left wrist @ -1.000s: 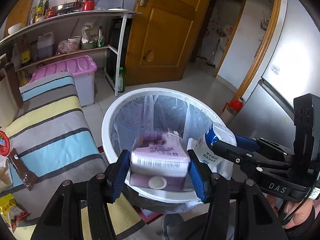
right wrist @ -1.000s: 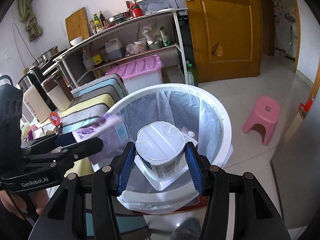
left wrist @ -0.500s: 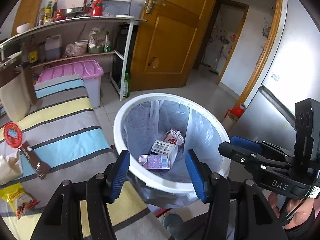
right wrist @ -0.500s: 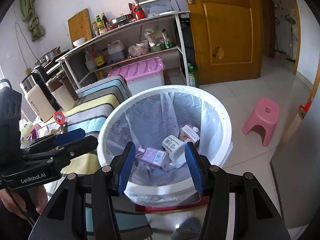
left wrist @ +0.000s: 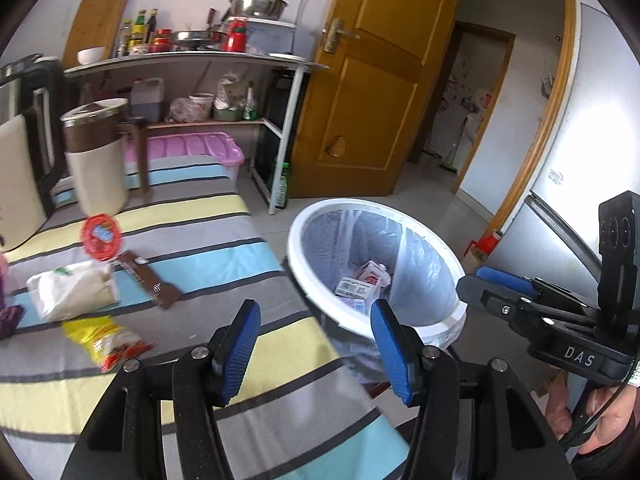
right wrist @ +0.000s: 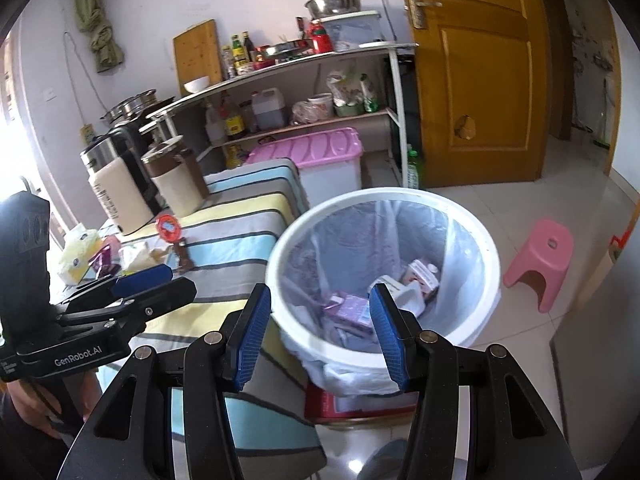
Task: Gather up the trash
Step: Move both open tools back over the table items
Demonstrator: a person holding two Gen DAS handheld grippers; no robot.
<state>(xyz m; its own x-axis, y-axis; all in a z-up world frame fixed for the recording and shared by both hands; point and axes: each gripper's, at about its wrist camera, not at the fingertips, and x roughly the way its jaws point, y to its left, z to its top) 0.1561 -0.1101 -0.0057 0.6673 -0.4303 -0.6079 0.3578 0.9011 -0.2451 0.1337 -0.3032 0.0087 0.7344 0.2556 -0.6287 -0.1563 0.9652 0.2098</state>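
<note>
A white trash bin (left wrist: 436,322) with a clear liner stands beside the striped table (left wrist: 208,252); it also shows in the right wrist view (right wrist: 486,240). Inside lie a purple carton (right wrist: 352,308), a white cup (right wrist: 400,290) and a red-white carton (right wrist: 422,274). My left gripper (left wrist: 316,350) is open and empty over the table's edge next to the bin. My right gripper (right wrist: 320,336) is open and empty above the bin's near rim. On the table lie a yellow snack bag (left wrist: 106,338), a brown wrapper (left wrist: 146,280), a white bag (left wrist: 70,294) and a red lid (left wrist: 101,236).
Two kettles (left wrist: 94,160) stand at the back of the table. A pink-lidded storage box (right wrist: 324,160) and a metal shelf (right wrist: 288,92) stand behind. A pink stool (right wrist: 540,260) is on the floor at the right. A fridge (left wrist: 560,232) is right of the bin.
Both grippers opened and dropped the purple carton and the white cup into the bin. The left gripper then swung left toward the table; the right gripper drew back a little.
</note>
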